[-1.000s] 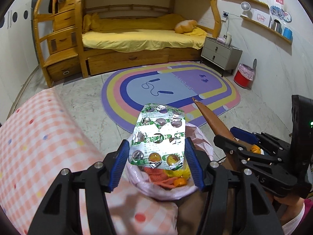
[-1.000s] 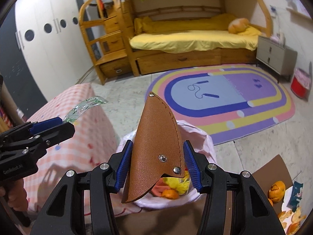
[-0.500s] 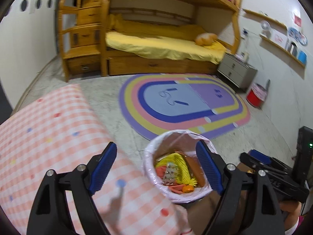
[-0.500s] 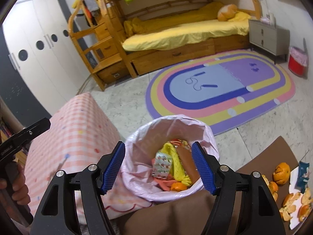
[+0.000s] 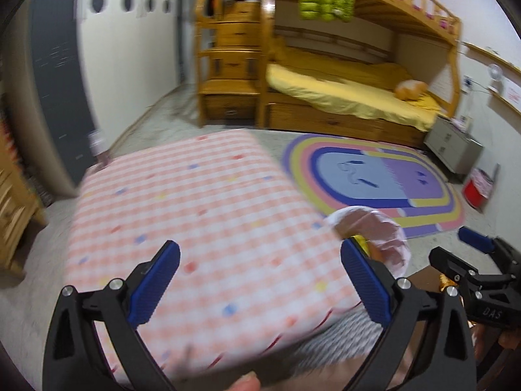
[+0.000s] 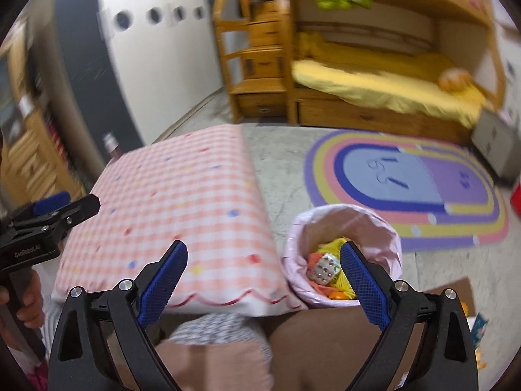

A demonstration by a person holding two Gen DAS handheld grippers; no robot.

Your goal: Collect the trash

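Note:
A small trash bin with a pink liner point(image 6: 342, 224) stands on the floor beside a pink checked table point(image 6: 182, 208). Inside it lie a silver pill blister pack point(image 6: 325, 268), yellow netting and orange peel. My right gripper point(image 6: 260, 277) is open and empty, held above the table's near edge and the bin. My left gripper point(image 5: 259, 280) is open and empty over the checked table point(image 5: 208, 221); the bin point(image 5: 374, 228) shows just past its right finger. The right gripper also shows in the left wrist view point(image 5: 469, 260), and the left one in the right wrist view point(image 6: 52, 215).
A rainbow rug point(image 6: 407, 182) covers the floor beyond the bin. A wooden bunk bed point(image 5: 342, 97) and stair drawers point(image 5: 231, 75) stand at the back. A red bin point(image 5: 477, 189) sits at right. A brown surface with orange peel point(image 6: 462, 312) lies at lower right.
Both grippers let go of the blister pack and the brown leather sheath, which dropped into the bin. Both have since swung left, toward the checked table.

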